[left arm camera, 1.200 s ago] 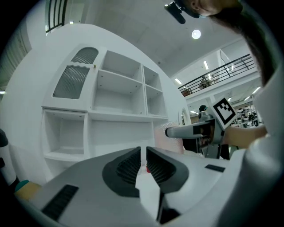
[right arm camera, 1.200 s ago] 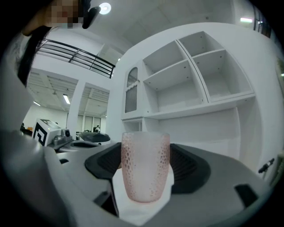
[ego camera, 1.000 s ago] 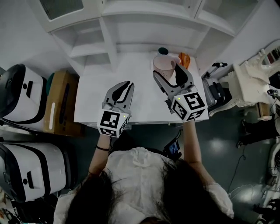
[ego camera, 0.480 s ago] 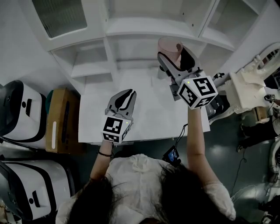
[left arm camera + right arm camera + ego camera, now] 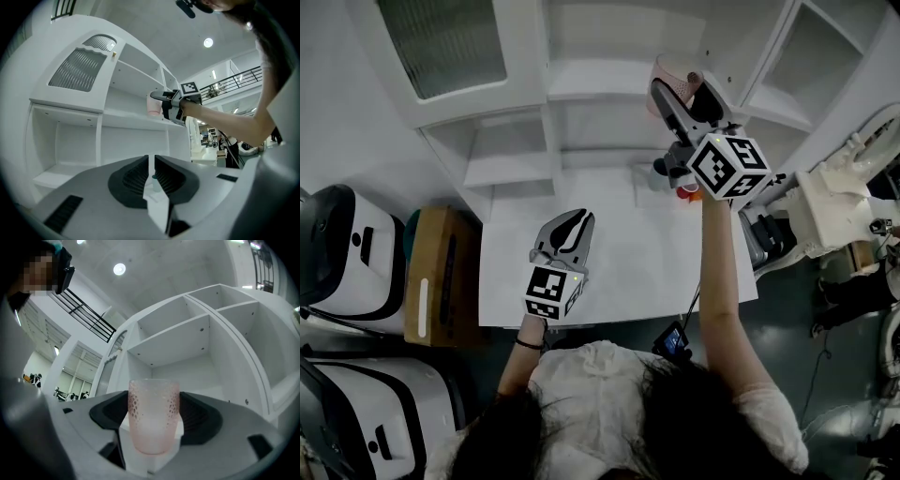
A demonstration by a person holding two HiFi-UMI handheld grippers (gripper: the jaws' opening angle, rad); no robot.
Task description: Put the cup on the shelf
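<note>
**Up at the shelf: pink cup clamped upright in the right gripper**

Nearest the head camera, the person's dark hair and white top fill the lower edge and cover the front of the white tabletop. The left gripper hangs low over that tabletop. Its own view shows the left gripper with its jaws drawn in to a thin slit and nothing gripped. A small light object shows through the slit, too small to identify.

Farther back, a few small items, one dark-topped and one red-orange, stand at the rear of the tabletop. The raised arm and the marker cube cover most of them.

The right gripper is lifted well above the table to the white shelf unit. Its jaws are clenched on a pale pink, dimpled translucent cup, one pad on each side of the wall. The cup stands upright with its long axis vertical and its mouth up.

From the head view, only the cup's rim and one flank show past the jaws. From the left gripper view, the cup sits at the front edge of an upper shelf board. Its base is level with the board, though contact with the board cannot be made out. Open white compartments lie behind it.
</note>
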